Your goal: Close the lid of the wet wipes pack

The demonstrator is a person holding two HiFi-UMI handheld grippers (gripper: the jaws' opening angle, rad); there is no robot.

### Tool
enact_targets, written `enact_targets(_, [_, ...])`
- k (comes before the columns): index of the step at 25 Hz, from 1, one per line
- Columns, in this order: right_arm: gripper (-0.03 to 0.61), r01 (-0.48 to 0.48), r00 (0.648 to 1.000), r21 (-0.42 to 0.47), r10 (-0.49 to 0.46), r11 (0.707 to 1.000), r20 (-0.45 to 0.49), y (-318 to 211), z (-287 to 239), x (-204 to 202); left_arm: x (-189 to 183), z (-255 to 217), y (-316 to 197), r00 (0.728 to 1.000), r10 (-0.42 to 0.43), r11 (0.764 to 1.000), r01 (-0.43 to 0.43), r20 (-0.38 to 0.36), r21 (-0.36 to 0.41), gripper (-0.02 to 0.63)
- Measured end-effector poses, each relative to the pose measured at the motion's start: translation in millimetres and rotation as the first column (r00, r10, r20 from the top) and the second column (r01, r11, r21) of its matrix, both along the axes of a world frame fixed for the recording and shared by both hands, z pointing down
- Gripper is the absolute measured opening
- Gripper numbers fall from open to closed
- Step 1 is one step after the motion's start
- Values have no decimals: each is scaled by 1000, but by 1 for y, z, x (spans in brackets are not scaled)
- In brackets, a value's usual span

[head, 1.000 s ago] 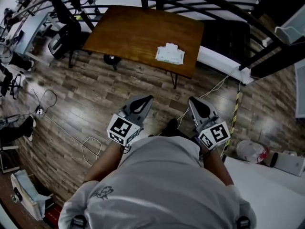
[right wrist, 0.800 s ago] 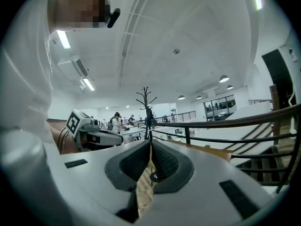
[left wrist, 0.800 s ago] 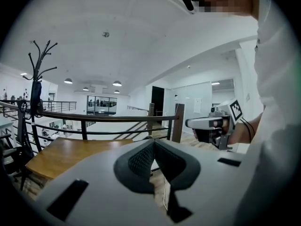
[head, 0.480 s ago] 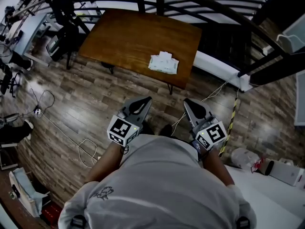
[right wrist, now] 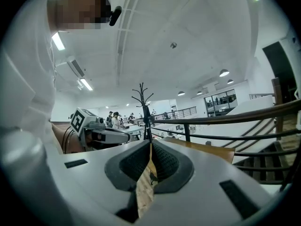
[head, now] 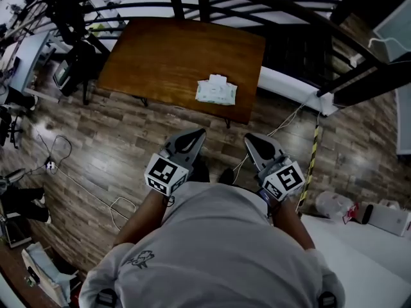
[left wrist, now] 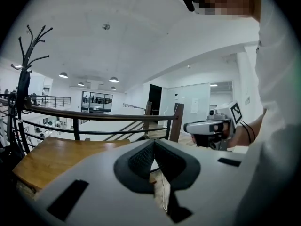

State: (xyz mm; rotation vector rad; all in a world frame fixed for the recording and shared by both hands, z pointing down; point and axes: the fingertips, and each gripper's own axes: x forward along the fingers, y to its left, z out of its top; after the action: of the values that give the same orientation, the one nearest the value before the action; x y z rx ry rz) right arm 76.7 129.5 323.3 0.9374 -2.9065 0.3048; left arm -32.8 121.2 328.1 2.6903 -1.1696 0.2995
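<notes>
The wet wipes pack (head: 216,91) is white and pale green. It lies on the brown wooden table (head: 160,50) near the table's front right edge, with a small flap raised at its far side. Both grippers are held at waist height over the wood floor, well short of the table. My left gripper (head: 198,133) is shut with nothing between its jaws, its pads meeting at the tip (left wrist: 153,142). My right gripper (head: 250,137) is shut and empty too (right wrist: 150,144). Neither gripper view shows the pack. Each gripper view shows the other gripper beside it.
A dark metal railing (head: 270,5) curves behind the table. Cables (head: 122,201) trail on the floor at the left. A yellow-black striped post (head: 313,159) stands at the right and a white desk (head: 359,249) at the lower right. A coat stand (left wrist: 23,79) rises at the left.
The table and pack have drifted down and left in the head view as the person walks toward them. Both grippers moved forward together and stayed shut.
</notes>
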Motion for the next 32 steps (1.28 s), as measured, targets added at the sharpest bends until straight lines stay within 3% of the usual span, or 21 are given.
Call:
enact_targets(19, [36, -155, 988, 25, 155, 988, -7, -83, -12, -88, -104, -13, -91, 993, 121, 992, -121, -1, 36, 14])
enact_targets(32, [37, -184, 983, 2, 184, 983, -10, -136, -8, -92, -116, -12, -142, 992, 126, 992, -126, 3, 17, 14])
